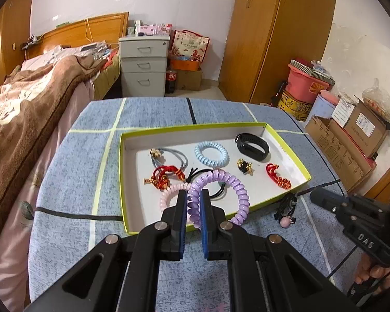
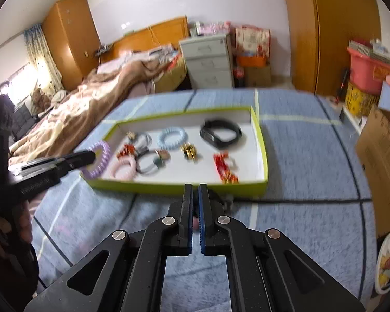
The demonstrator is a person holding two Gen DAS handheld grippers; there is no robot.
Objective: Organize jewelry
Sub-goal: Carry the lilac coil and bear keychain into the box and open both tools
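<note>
the left gripper (image 1: 193, 195) is clamped on the purple coil hair tie (image 1: 228, 187), holding it upright over the near left edge of the green-rimmed tray (image 1: 288, 140) on the counter (image 1: 72, 171). the pink coil tie (image 1: 170, 193) lies in the tray just beside it. the right gripper (image 2: 195, 189) is nearly closed, nothing visibly clamped, its tips over a small dark charm with a pink bead (image 1: 286, 213) on the counter outside the tray's near wall.

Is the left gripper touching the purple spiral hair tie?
Touching. In the left wrist view, the left gripper has its blue-padded fingers closed on the purple spiral plastic hair tie, whose coils fill the gap.
</note>
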